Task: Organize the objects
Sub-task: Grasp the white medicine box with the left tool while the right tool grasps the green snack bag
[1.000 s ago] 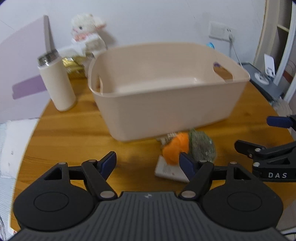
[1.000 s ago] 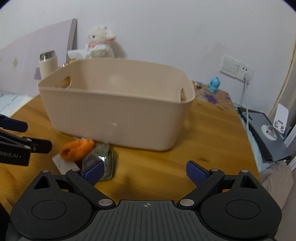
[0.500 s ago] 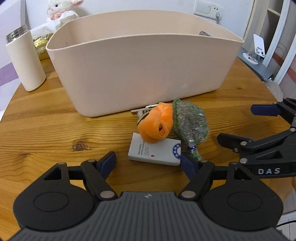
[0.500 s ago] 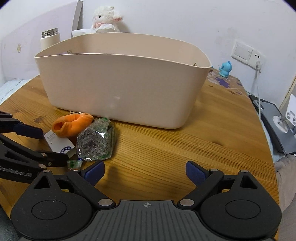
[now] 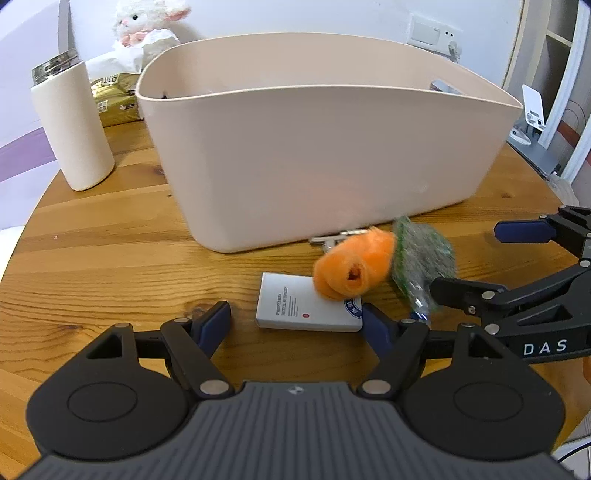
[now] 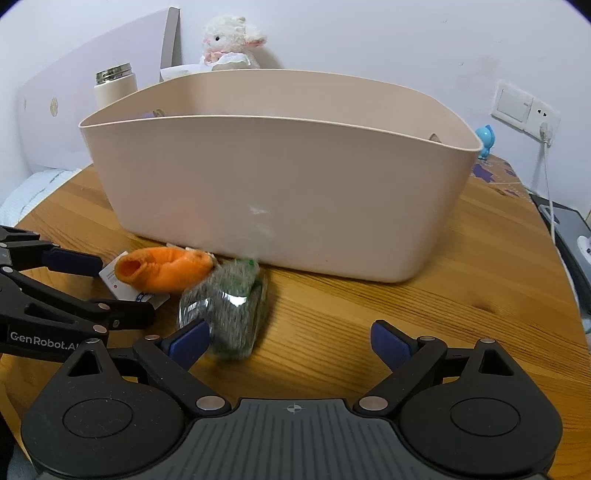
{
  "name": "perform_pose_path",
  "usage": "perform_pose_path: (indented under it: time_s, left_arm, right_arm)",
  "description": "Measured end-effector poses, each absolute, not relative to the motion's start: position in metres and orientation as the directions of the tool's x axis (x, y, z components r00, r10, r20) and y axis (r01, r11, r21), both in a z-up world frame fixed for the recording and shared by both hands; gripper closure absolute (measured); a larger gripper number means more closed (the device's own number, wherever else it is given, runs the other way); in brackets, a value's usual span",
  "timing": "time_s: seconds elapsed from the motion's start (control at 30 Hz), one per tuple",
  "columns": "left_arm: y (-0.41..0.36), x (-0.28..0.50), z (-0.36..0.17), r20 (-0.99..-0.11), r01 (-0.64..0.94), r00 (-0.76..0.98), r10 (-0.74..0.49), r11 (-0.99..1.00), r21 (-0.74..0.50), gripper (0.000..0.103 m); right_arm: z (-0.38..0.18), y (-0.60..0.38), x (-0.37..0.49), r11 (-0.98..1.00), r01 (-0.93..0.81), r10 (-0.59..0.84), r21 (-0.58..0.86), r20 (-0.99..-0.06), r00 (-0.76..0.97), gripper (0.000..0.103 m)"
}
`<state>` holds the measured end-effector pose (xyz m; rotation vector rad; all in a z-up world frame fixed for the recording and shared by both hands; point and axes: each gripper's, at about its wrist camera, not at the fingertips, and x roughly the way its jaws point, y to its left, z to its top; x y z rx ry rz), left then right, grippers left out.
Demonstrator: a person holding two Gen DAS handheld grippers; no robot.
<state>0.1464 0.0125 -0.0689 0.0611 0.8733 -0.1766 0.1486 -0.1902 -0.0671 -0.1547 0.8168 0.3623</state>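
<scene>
A beige bin (image 5: 325,147) is seen standing on the round wooden desk (image 5: 110,251), and it serves as the landmark here. Just in front of the bin's near wall, 3 loose things are clustered: an orange sock (image 5: 351,266), a clear packet of dark green-grey contents (image 5: 421,258) touching the sock's right side, and a white box (image 5: 303,308) lying flat, partly under the sock. A metal key (image 5: 328,239) is glimpsed between the sock and the bin's base. The packet is blurred in both views.

The left gripper (image 5: 295,325) is held low in front of the bin, its fingers (image 5: 214,325) spread wide apart, with the white box lying between them; nothing is clamped. The right gripper (image 6: 288,339) is held to the right of the cluster, its fingers (image 6: 188,341) likewise apart, the left pad just beside the packet; contact cannot be told.

To the left of the bin a cream flask (image 5: 70,125) stands upright, and behind the bin a gold pack (image 5: 114,99) and a white plush lamb (image 5: 147,22) are placed against the wall.
</scene>
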Motion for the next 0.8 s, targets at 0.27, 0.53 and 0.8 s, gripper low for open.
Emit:
perform_pose_path:
  time_s: [0.27,0.53,0.8]
  left_arm:
    - [0.023,0.157,-0.070,-0.756,0.168,0.640,-0.138,0.985,-0.037,0.026]
    - [0.020,0.153,-0.070,-0.740,0.212,0.658,-0.142,0.977,0.001,0.042]
    - [0.021,0.148,-0.069,-0.743,0.210,0.652,-0.150,0.978,-0.012,0.043]
  right_arm:
    - [-0.071,-0.186,0.160,0.924,-0.372,0.313,0.091,-0.740,0.596,0.017]
    - [-0.068,-0.177,0.162,0.899,-0.416,0.373,0.135,-0.732,0.570,0.045]
    - [-0.062,-0.177,0.157,0.895,-0.412,0.393,0.168,-0.733,0.555,0.071]
